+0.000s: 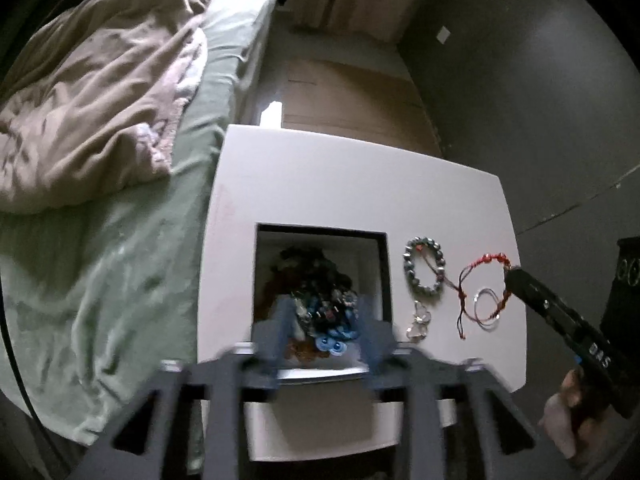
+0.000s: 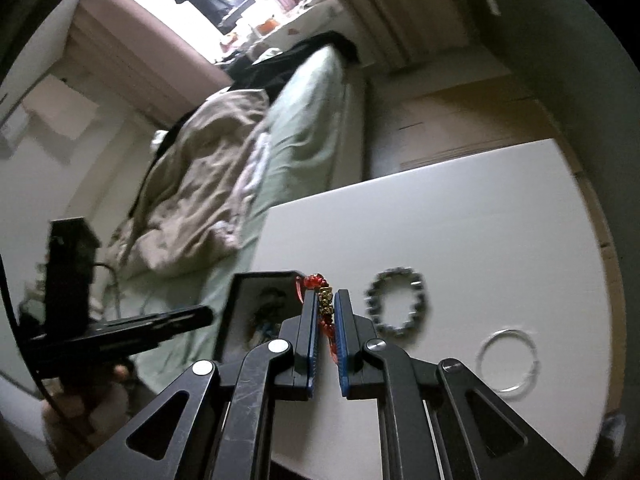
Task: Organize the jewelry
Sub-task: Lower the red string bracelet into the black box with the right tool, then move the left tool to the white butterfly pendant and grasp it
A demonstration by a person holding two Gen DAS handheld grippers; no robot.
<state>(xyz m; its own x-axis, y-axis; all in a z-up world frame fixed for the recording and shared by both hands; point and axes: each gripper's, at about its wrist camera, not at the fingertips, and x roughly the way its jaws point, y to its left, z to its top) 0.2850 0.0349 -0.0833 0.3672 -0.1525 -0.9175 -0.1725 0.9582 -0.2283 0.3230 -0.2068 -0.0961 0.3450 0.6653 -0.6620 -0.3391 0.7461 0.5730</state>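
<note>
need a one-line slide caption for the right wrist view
Right gripper, jaws shut on a red-and-gold bracelet, lifts it above the white table beside the jewelry box.

The right gripper [image 2: 328,316], seen just left of the beaded bracelet [image 2: 398,306], has black scratched linkage arms with triangular cut-outs, silver round pivot screws and blue ribbed finger pads [image 2: 343,344], its body lettered white.
</note>
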